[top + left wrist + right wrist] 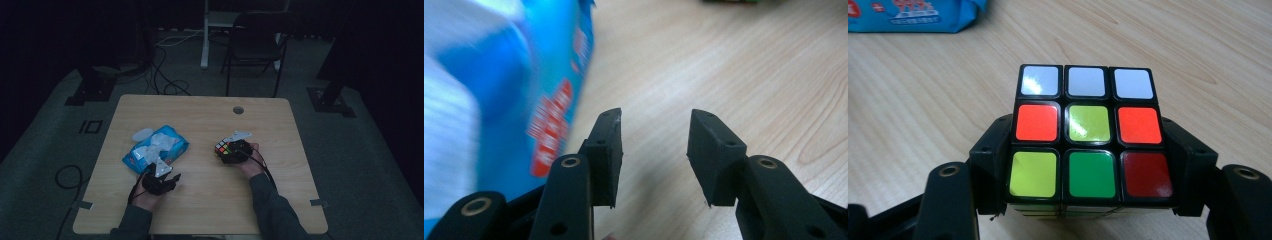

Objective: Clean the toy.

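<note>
The right tool (1090, 200) clamps the puzzle cube (1088, 132) by its sides, just above the surface (1198, 45). Keep that squeeze square and steady. The left tool (654, 150) stands partly open, empty, beside the blue wipes pack (514, 100).

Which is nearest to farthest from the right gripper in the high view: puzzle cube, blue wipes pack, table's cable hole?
1. puzzle cube, clamped in the right gripper.
2. cable hole, beyond it near the far edge.
3. blue wipes pack, across the table at left.
</note>
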`<state>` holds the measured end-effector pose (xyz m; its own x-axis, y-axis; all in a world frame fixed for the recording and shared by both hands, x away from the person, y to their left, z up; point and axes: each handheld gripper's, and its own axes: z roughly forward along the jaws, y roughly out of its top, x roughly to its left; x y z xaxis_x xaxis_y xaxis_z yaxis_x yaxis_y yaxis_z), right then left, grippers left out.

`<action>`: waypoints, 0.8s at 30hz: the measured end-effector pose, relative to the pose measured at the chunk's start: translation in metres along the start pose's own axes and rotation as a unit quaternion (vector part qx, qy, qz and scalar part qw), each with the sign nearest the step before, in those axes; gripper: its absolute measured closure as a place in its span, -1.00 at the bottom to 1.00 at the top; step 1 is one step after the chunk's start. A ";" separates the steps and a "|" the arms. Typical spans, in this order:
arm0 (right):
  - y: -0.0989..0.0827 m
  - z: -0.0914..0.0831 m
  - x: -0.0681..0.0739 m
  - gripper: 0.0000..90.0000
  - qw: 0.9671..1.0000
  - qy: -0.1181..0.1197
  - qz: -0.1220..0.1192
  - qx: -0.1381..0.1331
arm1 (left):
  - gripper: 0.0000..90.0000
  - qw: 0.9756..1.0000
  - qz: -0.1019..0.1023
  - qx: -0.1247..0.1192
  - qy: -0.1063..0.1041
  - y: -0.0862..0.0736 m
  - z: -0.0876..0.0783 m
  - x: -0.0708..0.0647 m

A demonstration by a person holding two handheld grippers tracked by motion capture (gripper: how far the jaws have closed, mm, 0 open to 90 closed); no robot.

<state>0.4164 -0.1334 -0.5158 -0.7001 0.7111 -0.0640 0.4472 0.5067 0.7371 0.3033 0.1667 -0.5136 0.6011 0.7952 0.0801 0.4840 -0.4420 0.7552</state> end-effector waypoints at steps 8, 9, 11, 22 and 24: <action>-0.003 -0.014 0.011 -0.25 1.000 0.003 -0.021 -0.006 | 0.29 0.996 0.001 -0.053 0.073 0.024 -0.024 0.029; -0.003 -0.016 0.012 -0.25 1.000 0.004 -0.023 -0.006 | 0.28 0.996 0.001 -0.055 0.075 0.027 -0.024 0.032; -0.004 -0.018 0.014 -0.25 1.000 0.007 -0.025 -0.008 | 0.24 0.995 0.005 -0.045 0.084 0.033 -0.020 0.039; -0.008 -0.022 0.014 -0.25 1.000 0.008 -0.026 -0.012 | 0.84 0.994 0.002 0.008 0.108 0.038 0.000 0.052; -0.009 -0.023 0.013 -0.25 1.000 0.007 -0.024 -0.014 | 0.96 0.995 0.003 0.001 0.096 0.038 -0.004 0.049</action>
<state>0.3903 -0.1396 -0.5076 -0.7281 0.6795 -0.0904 0.3976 0.5261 0.7518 0.3484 0.1909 -0.4784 0.4710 0.8571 0.2086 0.4821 -0.4482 0.7528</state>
